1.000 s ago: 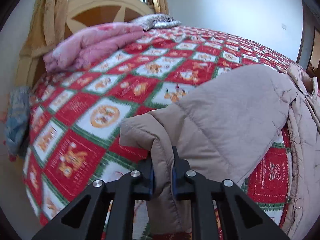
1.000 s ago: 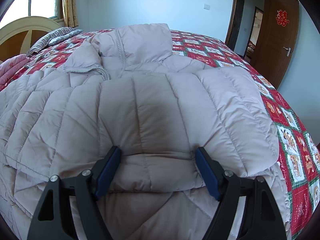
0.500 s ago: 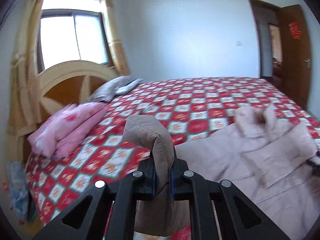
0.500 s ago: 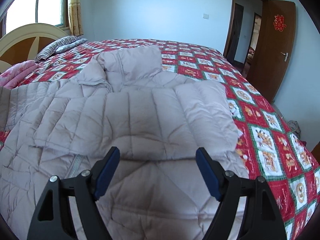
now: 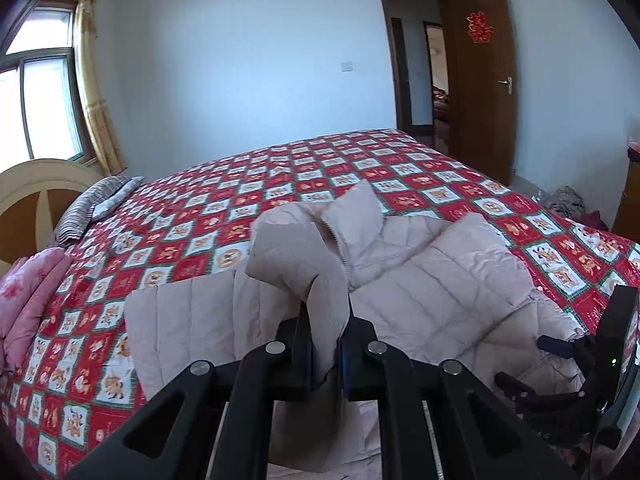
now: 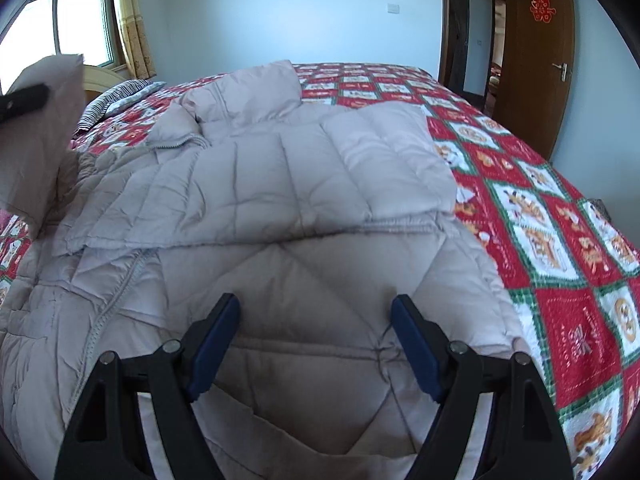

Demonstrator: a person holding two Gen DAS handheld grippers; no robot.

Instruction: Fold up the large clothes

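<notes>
While sleeve-pinched, jacket [image 6: 304,184] collar-end farthest

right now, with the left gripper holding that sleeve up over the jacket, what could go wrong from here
1. The left gripper is shut on only a narrow pinch of the sleeve; the slick puffy fabric might slip out mid-fold.
2. The right gripper hovers open over the jacket, so nothing pins the body. Pulling the sleeve across could drag the already folded right sleeve askew.
</notes>
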